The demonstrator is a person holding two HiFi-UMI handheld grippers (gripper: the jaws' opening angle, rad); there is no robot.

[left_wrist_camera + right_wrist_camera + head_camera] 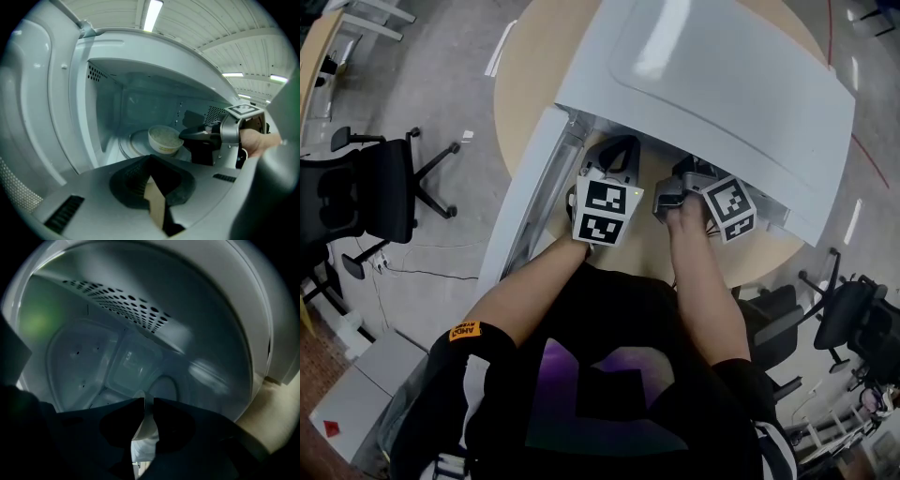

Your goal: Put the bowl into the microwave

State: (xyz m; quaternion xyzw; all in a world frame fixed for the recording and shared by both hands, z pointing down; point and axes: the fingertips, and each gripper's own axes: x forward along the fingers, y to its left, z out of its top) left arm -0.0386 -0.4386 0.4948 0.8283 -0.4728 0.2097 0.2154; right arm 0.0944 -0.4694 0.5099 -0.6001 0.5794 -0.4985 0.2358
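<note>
Right claw (148, 402): I pinch the bowl (164, 139) by its rim.
Left claw (151, 164): clenched, empty.
Care: seat it flat on the turntable (132, 144) before letting go.

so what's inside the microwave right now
A white bowl is over the turntable, its rim pinched by the right gripper. The turntable's middle under the bowl and the cavity floor behind that gripper are covered.
</note>
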